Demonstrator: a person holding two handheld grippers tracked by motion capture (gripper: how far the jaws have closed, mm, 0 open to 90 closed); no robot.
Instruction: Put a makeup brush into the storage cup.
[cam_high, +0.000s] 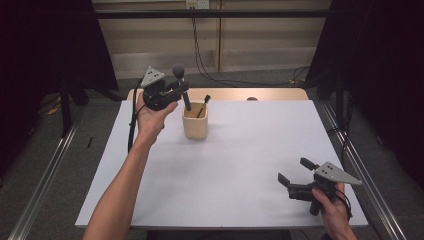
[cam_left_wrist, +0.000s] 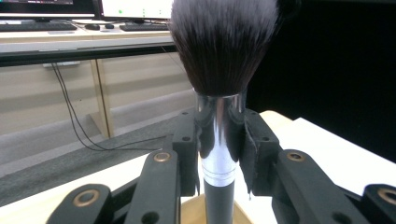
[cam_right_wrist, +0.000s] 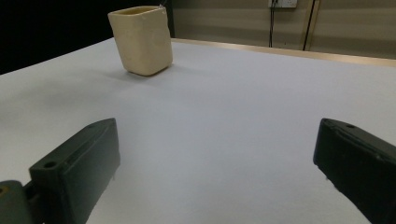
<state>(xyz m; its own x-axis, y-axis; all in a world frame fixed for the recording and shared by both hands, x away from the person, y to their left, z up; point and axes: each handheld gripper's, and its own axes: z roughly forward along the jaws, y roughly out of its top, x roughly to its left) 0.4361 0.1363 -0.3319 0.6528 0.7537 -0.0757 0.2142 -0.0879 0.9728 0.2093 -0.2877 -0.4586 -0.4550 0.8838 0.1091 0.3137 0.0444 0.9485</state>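
Resting near the front right corner of the counter (cam_high: 240, 165), your right hand-held gripper (cam_high: 296, 174) has its jaws spread wide, and nothing is between them. In the right gripper view the two black jaws stand far apart over the bare white surface, and the cream cup (cam_right_wrist: 141, 39) is seen well beyond them.

Farther from you, on the left side, your left hand (cam_high: 150, 112) lifts the left hand-held gripper (cam_left_wrist: 219, 144) above the back part of the counter. Its jaws are pressed on a makeup brush (cam_left_wrist: 219, 84); the pads clamp the shiny metal collar just under the dark bristles. The brush stands about upright, with the bristles up and the black handle pointing down. In the high view the brush (cam_high: 181, 85) is just beside and above the cup (cam_high: 195, 122), and its handle end is close to the rim; you cannot tell whether it touches.

Inside the cup a second, thinner brush (cam_high: 203, 106) leans against the rim, with its dark tip sticking out on the far side.
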